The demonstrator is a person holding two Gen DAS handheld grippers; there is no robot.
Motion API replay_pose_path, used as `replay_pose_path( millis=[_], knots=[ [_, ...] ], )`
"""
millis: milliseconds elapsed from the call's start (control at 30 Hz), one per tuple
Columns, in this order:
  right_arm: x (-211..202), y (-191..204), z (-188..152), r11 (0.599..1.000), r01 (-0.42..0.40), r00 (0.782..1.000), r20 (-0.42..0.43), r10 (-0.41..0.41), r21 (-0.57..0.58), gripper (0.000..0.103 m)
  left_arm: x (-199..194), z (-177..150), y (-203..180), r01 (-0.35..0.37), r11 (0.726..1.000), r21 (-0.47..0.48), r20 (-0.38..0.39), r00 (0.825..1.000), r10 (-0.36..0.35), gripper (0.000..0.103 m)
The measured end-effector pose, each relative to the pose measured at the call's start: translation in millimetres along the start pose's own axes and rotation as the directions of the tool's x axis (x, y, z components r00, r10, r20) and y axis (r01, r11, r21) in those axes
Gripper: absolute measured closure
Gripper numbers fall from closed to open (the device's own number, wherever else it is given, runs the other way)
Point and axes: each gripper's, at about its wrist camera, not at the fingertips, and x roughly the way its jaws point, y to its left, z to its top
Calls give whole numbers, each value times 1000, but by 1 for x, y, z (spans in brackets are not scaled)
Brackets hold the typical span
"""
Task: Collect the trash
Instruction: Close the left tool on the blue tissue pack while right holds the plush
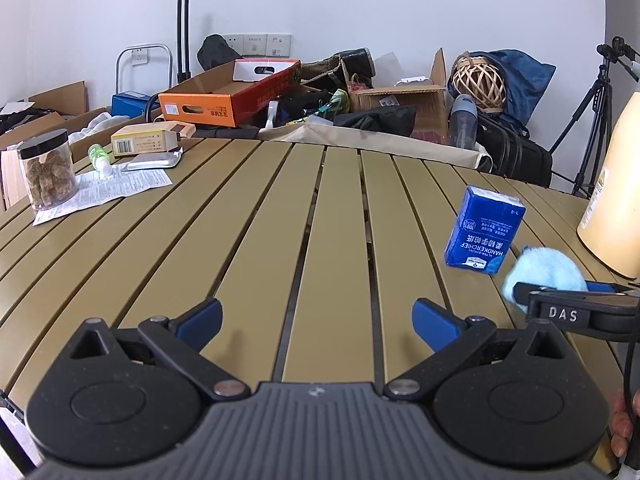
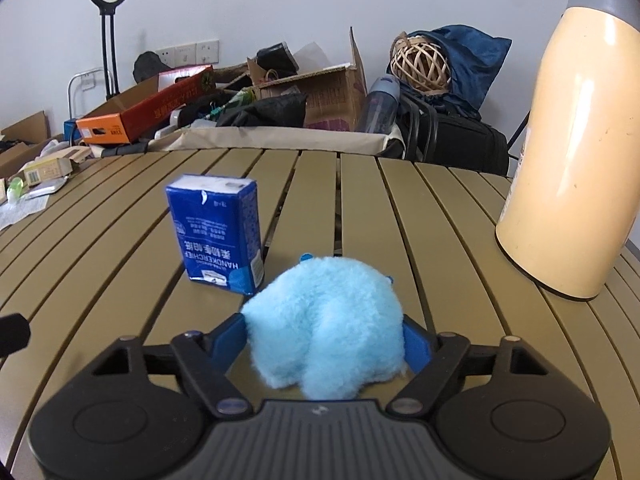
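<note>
The left gripper [image 1: 318, 316] is seen low in the frame, its jaws spread wide over the slatted table [image 1: 256, 216]. At the right edge, a fluffy blue ball [image 1: 546, 270] is flanked by the right gripper [image 1: 560, 292], beside an upright blue handkerchief pack [image 1: 482, 232].

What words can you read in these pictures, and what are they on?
"HANDKERCHIEF": upside down on the blue tissue pack.
"DAS": on the right gripper, seen from the left wrist.
Orange box, yellow box, paper sheet and the pack's other print: too small or blurred.
</note>
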Motion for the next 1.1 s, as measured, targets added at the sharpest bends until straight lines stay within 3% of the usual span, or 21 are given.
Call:
replay_pose_path(
  millis=[333, 700, 1100],
  knots=[
    [-18, -30, 4, 993, -72, 995, 71, 65, 97, 37, -2, -1, -5, 26, 999, -34, -11, 1000, -27, 0],
    [-46, -103, 11, 946, -125, 981, 177, 74, 298, 37, 8, 25, -71, 87, 996, -20, 18, 996, -87, 0],
    [-53, -171, 1, 873, -135, 971, 238, 23, 468, 37, 62, 55, -139, 7, 996, 92, 39, 999, -10, 0]
  ],
)
